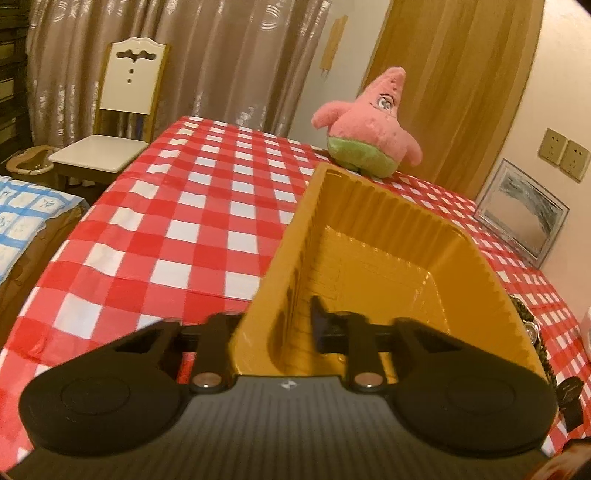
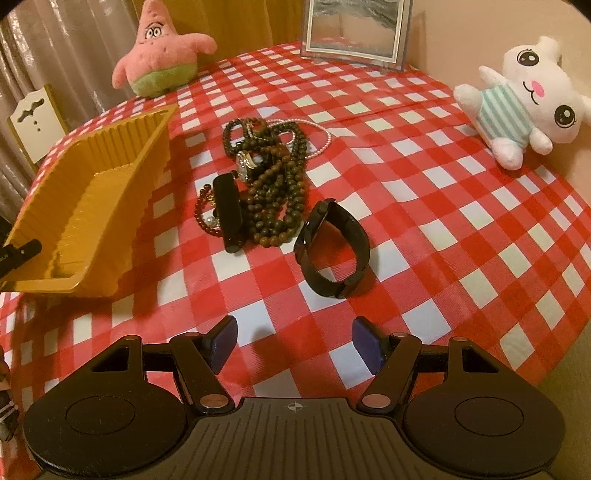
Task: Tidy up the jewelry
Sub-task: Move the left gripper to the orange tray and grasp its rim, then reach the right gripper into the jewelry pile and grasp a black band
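A yellow ribbed plastic tray [image 1: 369, 258] lies on the red-and-white checked tablecloth. My left gripper [image 1: 271, 314] is shut on its near wall, one finger inside and one outside. In the right wrist view the tray [image 2: 92, 206] sits at the left and looks slightly tipped. The jewelry is heaped mid-table: a dark bead necklace [image 2: 277, 192], a silver watch [image 2: 245, 164], a black band [image 2: 229, 214], a red bead bracelet [image 2: 205, 218] and a pearl strand [image 2: 317, 136]. A black watch [image 2: 332, 247] lies apart, nearest my right gripper [image 2: 295, 343], which hovers open and empty.
A pink starfish plush [image 2: 159, 55] stands at the table's far edge behind the tray. A white plush [image 2: 524, 107] lies at the right, and a picture frame [image 2: 356, 29] leans at the back. A white chair [image 1: 118, 110] stands beyond the table.
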